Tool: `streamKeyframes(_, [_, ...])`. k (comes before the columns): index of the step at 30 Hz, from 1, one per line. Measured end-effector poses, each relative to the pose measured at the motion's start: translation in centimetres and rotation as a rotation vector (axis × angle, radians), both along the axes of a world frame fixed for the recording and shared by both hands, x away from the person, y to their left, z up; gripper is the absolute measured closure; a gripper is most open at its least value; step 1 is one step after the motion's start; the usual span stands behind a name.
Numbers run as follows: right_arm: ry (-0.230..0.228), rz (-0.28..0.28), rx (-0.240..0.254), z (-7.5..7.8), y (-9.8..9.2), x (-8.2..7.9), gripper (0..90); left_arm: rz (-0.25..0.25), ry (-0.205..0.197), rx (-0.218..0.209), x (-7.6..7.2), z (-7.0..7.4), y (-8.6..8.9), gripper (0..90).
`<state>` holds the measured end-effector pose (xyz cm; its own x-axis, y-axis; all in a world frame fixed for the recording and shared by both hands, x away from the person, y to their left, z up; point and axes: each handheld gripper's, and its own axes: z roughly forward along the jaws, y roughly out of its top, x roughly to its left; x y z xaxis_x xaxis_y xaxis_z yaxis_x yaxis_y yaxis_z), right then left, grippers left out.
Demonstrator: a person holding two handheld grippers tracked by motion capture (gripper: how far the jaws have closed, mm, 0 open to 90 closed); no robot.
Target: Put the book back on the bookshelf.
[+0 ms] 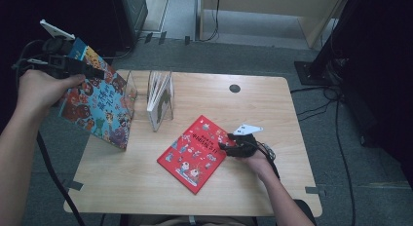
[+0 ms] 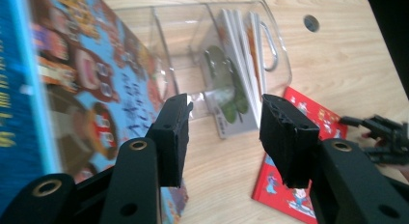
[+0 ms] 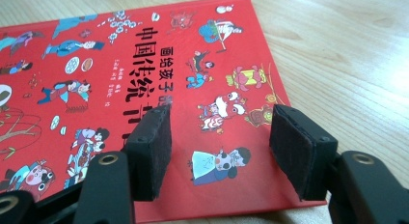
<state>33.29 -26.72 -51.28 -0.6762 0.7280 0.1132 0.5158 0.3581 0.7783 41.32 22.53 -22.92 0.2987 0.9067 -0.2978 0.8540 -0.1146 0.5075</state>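
Observation:
A blue picture book (image 1: 97, 106) stands tilted at the left end of a clear rack (image 1: 168, 97). My left gripper (image 1: 97, 71) is up at the book's top edge. In the left gripper view its jaws (image 2: 224, 120) stand open with nothing between them, and the blue book (image 2: 72, 89) lies just outside the left jaw. A thin pale book (image 2: 236, 74) stands in the rack (image 2: 193, 50). A red picture book (image 1: 195, 153) lies flat on the table. My right gripper (image 1: 229, 148) is low over its right corner, open (image 3: 219, 132) above the cover (image 3: 144, 64).
The wooden table (image 1: 234, 187) has a round cable hole (image 1: 234, 88) at the back. Cables (image 1: 336, 119) trail on the floor to the right, beside a black stand base (image 1: 311, 70). The right gripper (image 2: 381, 137) also shows far off in the left gripper view.

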Motion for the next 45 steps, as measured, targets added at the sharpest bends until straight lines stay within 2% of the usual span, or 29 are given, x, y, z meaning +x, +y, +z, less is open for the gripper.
streamKeyframes(5, [-0.002, 0.003, -0.008, 0.2, 0.2, 0.5, 39.8, -0.028, -0.027, -0.009, -1.1, -0.9, -1.1, 53.2])
streamKeyframes(9, [-0.003, 0.004, -0.005, 0.3, 0.3, 0.8, 39.9, -0.043, -0.027, 0.002, -1.7, -2.0, -1.9, 52.7])
streamKeyframes(11, [-0.009, 0.002, 0.000, 0.3, 0.4, 0.8, 40.2, -0.051, -0.024, -0.016, -1.9, -2.6, -2.1, 52.2])
streamKeyframes(14, [-0.008, 0.010, -0.001, 0.4, 0.5, 1.0, 40.2, -0.061, -0.021, -0.016, -2.4, -3.5, -2.5, 52.2])
streamKeyframes(19, [-0.009, 0.010, 0.000, 0.4, 0.6, 1.1, 40.2, -0.081, -0.027, 0.002, -3.1, -4.8, -3.4, 51.9])
streamKeyframes(22, [-0.008, 0.013, -0.002, 0.4, 0.6, 1.2, 40.2, -0.096, -0.035, -0.022, -3.5, -5.4, -3.9, 51.9])
streamKeyframes(24, [-0.006, 0.013, -0.003, 0.4, 0.6, 1.2, 40.2, -0.109, -0.036, -0.016, -3.7, -5.9, -4.3, 51.9])
streamKeyframes(27, [-0.004, 0.013, -0.004, 0.4, 0.6, 1.2, 40.2, -0.122, -0.030, 0.001, -3.9, -6.9, -4.9, 51.6])
streamKeyframes(29, [-0.002, 0.013, -0.004, 0.4, 0.6, 1.2, 40.2, -0.134, -0.026, -0.022, -4.1, -7.5, -5.2, 51.4])
streamKeyframes(33, [-0.002, 0.014, -0.007, 0.4, 0.6, 1.2, 40.2, -0.151, -0.023, -0.005, -4.3, -9.0, -5.7, 51.0])
streamKeyframes(37, [0.001, 0.015, -0.008, 0.3, 0.7, 1.2, 40.2, -0.158, -0.017, -0.036, -4.4, -10.5, -6.0, 50.9])
streamKeyframes(40, [0.001, 0.015, -0.008, 0.3, 0.7, 1.2, 40.2, -0.164, -0.018, -0.038, -4.4, -11.5, -6.3, 50.9])
streamKeyframes(42, [-0.001, 0.017, -0.007, 0.3, 0.7, 1.2, 40.2, -0.171, -0.015, -0.024, -4.5, -12.1, -6.6, 50.9])
streamKeyframes(45, [0.003, 0.016, -0.011, 0.3, 0.7, 1.2, 40.2, -0.184, -0.018, -0.035, -4.7, -12.8, -6.9, 50.7])
